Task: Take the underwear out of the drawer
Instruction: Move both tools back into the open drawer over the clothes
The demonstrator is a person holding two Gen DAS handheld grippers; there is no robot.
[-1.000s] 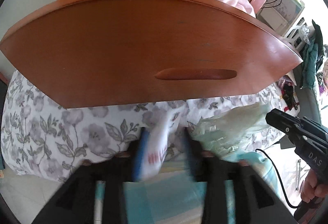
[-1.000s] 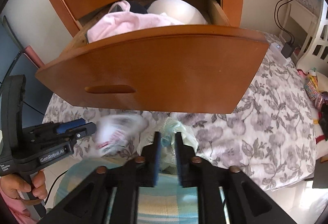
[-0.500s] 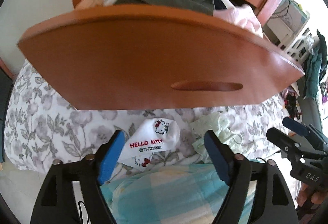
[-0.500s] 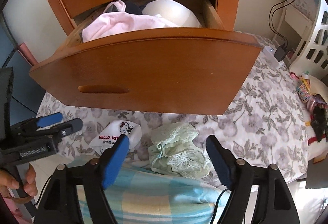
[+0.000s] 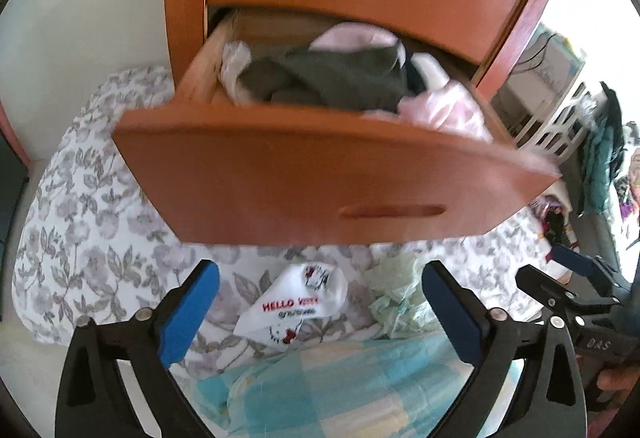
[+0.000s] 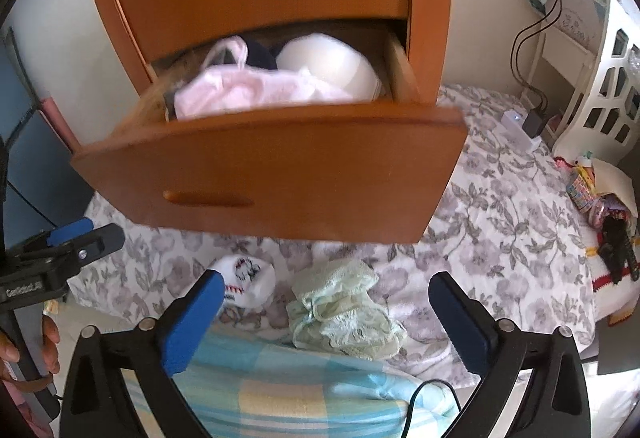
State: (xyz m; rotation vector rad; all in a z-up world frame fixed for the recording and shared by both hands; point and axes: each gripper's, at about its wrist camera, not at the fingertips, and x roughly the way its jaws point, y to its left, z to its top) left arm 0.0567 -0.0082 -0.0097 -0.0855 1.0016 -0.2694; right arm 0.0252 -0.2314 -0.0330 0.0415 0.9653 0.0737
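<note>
Both your grippers stand wide apart over two pieces of underwear lying on the bed, below the open drawer.

Your left gripper [image 5: 320, 302] has just been opening and grips nothing; the white briefs [image 5: 296, 304] with red lettering lie on the floral sheet [image 5: 92, 238] between its blue pads [image 5: 188, 314], touching neither. Your right gripper [image 6: 324, 312] has just been opening too, and the green lace underwear [image 6: 344, 312] lies crumpled between its fingers, free of both. The white pair sits just left of the green one, both at the near edge of the sheet beside the checked blanket [image 6: 288, 382]. The drawer [image 6: 280, 173] is pulled out above them, with pink [image 6: 248, 91], grey [image 5: 336, 81] and cream [image 6: 332, 61] clothes inside. In each view the other gripper shows at the edge, held by your hand [image 6: 48, 346].
</note>
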